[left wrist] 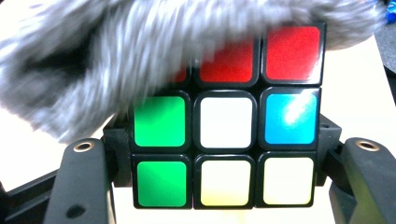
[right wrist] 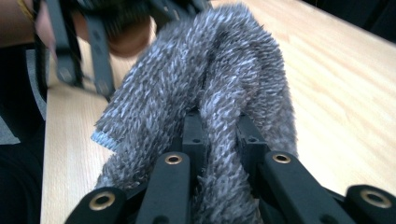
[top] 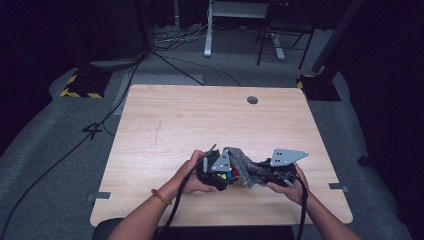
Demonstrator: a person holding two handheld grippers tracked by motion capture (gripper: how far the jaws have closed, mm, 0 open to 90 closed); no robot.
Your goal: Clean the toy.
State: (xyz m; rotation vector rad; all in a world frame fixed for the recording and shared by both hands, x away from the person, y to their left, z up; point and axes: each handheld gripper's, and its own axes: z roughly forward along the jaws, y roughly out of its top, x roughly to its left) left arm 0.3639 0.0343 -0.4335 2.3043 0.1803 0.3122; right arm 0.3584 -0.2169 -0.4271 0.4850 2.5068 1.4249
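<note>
Left gripper (top: 225, 176): its jaws were pinching the puzzle cube (left wrist: 227, 126) from two opposite sides, just above the near part of the table (top: 165, 125).
Right gripper (right wrist: 217, 140): its jaws were pressed together on a bunch of the grey fuzzy cloth (right wrist: 205, 88).
Cloth position: it lay draped over the top row of the cube, between the two grippers.
Step in hand: it looked like wiping the cube with the cloth.
How to do well: hold the cube firm and still, stroke the cloth flat over one face, press lightly so the layers do not twist.
Risk: a strong rub could push the cube out of the jaws.
</note>
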